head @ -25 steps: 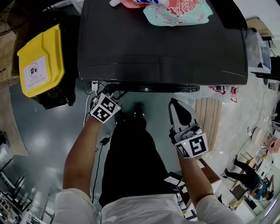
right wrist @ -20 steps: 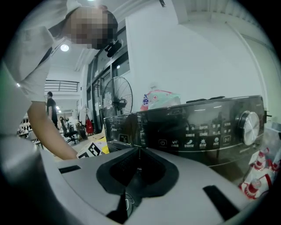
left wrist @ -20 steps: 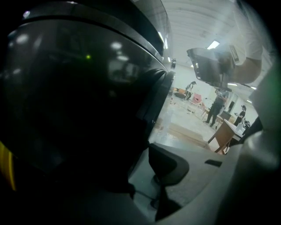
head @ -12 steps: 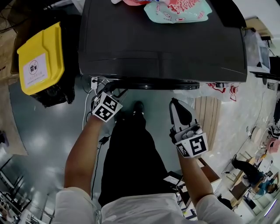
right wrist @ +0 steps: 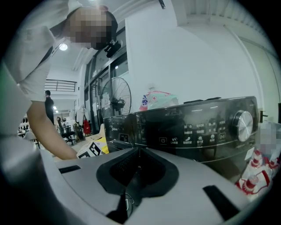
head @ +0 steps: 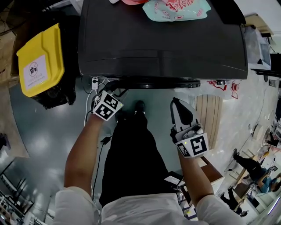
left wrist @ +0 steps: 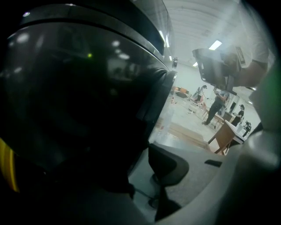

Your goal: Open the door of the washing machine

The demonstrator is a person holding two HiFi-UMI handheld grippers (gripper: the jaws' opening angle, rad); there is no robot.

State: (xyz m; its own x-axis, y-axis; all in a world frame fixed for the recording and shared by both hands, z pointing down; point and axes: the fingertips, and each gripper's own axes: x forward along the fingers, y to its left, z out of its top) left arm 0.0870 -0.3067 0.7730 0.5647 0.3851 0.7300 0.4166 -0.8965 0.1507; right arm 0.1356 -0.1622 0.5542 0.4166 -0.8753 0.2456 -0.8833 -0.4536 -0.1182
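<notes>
A glossy black washer [head: 162, 39] has white panel symbols and a silver knob [right wrist: 243, 125]. The pouch [head: 175, 9] is mint-green with red print. The black bin [head: 55, 94] has a yellow lid [head: 41, 59] with a white label [head: 34, 70]. The floor [head: 39, 136] is shiny grey-green. The right gripper [right wrist: 139, 151] is light grey with black pads [right wrist: 114, 171]. The marker cubes [head: 106, 106] are patterned in black-and-white squares. The person wears black trousers [head: 131, 158] and a white shirt [head: 145, 211].

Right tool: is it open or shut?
Shut. In the right gripper view the right tool has its two jaws touching, with nothing between them, pointing at the washing machine.
</notes>
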